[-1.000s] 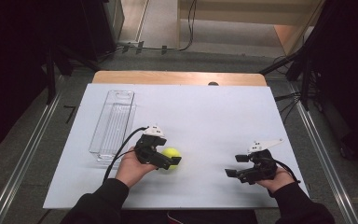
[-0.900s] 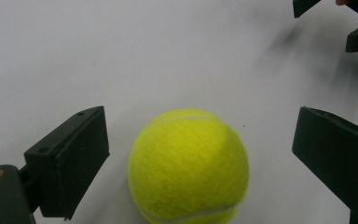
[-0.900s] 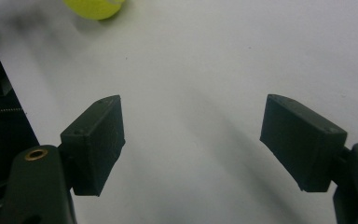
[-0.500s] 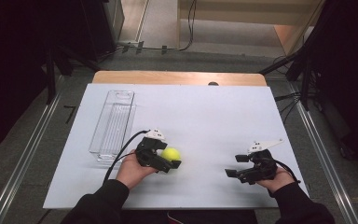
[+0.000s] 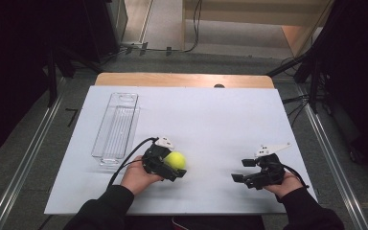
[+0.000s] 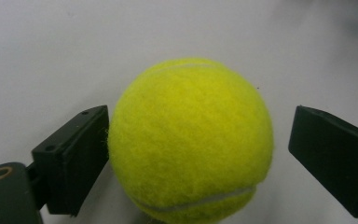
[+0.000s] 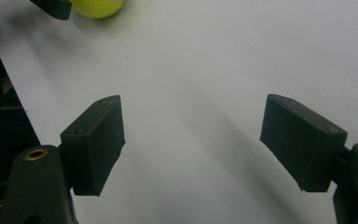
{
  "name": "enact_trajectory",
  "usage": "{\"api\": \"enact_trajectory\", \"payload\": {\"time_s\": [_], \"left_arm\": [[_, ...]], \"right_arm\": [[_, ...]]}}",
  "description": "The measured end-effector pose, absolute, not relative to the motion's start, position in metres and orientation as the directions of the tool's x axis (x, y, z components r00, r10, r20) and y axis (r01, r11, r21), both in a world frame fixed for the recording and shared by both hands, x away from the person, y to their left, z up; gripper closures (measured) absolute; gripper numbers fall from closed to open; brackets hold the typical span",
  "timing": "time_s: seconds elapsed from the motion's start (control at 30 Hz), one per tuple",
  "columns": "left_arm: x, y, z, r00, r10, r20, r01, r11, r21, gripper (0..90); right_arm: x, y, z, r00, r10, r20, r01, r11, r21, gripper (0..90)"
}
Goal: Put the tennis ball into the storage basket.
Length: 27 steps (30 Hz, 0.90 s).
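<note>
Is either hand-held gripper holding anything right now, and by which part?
Nothing is held. The left hand-held gripper is open around the ball; the right is open.

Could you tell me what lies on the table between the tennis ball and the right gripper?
Nothing: in the high view the white table top is bare between the tennis ball and the right gripper.

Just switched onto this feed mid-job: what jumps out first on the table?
The yellow tennis ball near the table's front edge, sitting between the open jaws of the left gripper; one jaw touches it, the other stands apart. A clear plastic tray lies empty at the left, and the right gripper is open over bare white tabletop.
</note>
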<state>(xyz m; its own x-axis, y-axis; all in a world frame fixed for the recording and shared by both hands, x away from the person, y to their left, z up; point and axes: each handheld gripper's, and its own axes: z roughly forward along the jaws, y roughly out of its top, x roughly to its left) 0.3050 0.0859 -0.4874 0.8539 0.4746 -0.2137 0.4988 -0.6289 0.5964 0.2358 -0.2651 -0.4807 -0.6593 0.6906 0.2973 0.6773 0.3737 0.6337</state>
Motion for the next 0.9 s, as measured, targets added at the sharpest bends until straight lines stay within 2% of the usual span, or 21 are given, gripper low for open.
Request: {"api": "enact_trajectory", "payload": {"time_s": [0.57,0.7,0.9], "left_arm": [[0.3046,0.0831,-0.4962,0.857,0.483,-0.182,0.489,-0.648,0.584,14.5],[0.3037,0.0841,-0.4953,0.863,0.480,-0.157,0.470,-0.650,0.598,24.3],[0.3037,0.0846,-0.4956,0.866,0.476,-0.156,0.465,-0.650,0.601,25.5]], "right_arm": [[0.2360,-0.2660,-0.4805,-0.656,0.692,0.300,0.678,0.367,0.637,19.7],[0.2360,-0.2665,-0.4805,-0.654,0.694,0.301,0.679,0.364,0.638,19.7],[0.2361,-0.2665,-0.4805,-0.655,0.694,0.300,0.679,0.365,0.637,19.7]]}}
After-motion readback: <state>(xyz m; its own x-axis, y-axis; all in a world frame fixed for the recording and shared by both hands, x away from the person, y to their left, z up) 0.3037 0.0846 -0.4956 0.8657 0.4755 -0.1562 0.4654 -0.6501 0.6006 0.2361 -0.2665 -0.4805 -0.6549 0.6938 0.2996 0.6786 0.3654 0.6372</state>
